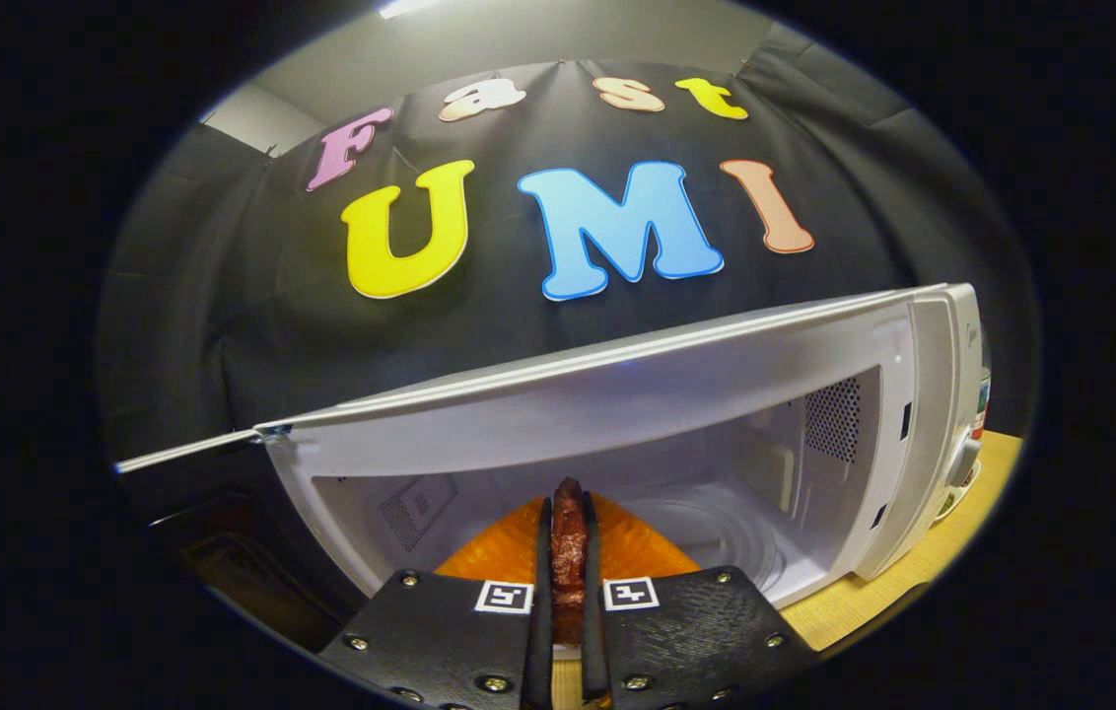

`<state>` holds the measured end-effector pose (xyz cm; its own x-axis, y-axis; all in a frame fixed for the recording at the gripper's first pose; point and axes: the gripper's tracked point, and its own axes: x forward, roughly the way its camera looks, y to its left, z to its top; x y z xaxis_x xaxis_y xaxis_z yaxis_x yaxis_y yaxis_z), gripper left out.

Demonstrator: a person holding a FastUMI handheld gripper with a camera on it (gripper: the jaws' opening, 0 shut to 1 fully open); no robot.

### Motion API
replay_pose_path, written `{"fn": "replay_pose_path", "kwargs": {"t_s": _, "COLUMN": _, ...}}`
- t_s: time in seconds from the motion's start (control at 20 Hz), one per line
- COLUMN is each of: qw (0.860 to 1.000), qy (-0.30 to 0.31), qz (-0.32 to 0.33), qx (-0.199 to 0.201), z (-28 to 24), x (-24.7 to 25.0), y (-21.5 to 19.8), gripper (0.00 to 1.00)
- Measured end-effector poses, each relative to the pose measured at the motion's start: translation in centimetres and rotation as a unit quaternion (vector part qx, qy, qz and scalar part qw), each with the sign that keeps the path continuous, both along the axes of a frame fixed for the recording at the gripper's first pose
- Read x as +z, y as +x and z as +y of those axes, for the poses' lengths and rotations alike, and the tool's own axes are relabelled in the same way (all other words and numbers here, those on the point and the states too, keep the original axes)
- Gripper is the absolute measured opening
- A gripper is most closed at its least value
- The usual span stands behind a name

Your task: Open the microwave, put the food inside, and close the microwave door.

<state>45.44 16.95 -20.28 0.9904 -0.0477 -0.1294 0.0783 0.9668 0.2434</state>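
A white microwave [923, 434] stands on a wooden table with its door [223, 547] swung open to the left, dark and seen edge-on. Its white cavity [716, 463] is lit, with a glass turntable [716, 537] on the floor. My gripper [569, 513] is shut on a thin dark reddish-brown strip of food [569, 542] that stands upright between the fingers. The fingertips sit at the cavity's mouth, left of the turntable's middle. The food's lower end is hidden between the finger bases.
The wooden table [893, 592] runs along the front and right of the microwave. The control panel with a knob [962, 459] is at the microwave's right end. A vent grille [834, 419] is on the right inner wall.
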Motion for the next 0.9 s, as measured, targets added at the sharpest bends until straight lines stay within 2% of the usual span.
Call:
{"fn": "replay_pose_path", "kwargs": {"t_s": 0.1, "qw": 1.0, "qy": -0.004, "qz": -0.006, "qx": -0.009, "z": -0.2, "x": -0.1, "y": 0.4, "gripper": 0.12}}
{"fn": "replay_pose_path", "kwargs": {"t_s": 0.35, "qw": 0.996, "qy": -0.073, "qz": -0.01, "qx": -0.044, "z": -2.5, "x": -1.1, "y": 1.3, "gripper": 0.27}}
{"fn": "replay_pose_path", "kwargs": {"t_s": 0.5, "qw": 0.996, "qy": -0.066, "qz": 0.002, "qx": -0.054, "z": -3.8, "x": -1.9, "y": 1.5, "gripper": 0.35}}
{"fn": "replay_pose_path", "kwargs": {"t_s": 0.55, "qw": 0.995, "qy": -0.074, "qz": 0.016, "qx": -0.072, "z": -4.7, "x": -2.6, "y": 1.5, "gripper": 0.38}}
{"fn": "replay_pose_path", "kwargs": {"t_s": 0.65, "qw": 0.994, "qy": -0.078, "qz": 0.027, "qx": -0.075, "z": -5.5, "x": -3.4, "y": 1.5, "gripper": 0.47}}
{"fn": "replay_pose_path", "kwargs": {"t_s": 0.8, "qw": 0.994, "qy": -0.06, "qz": 0.043, "qx": -0.082, "z": -6.3, "x": -4.0, "y": 1.3, "gripper": 0.48}}
{"fn": "replay_pose_path", "kwargs": {"t_s": 0.9, "qw": 0.988, "qy": -0.088, "qz": 0.059, "qx": -0.109, "z": -7.8, "x": -4.6, "y": 0.8, "gripper": 0.59}}
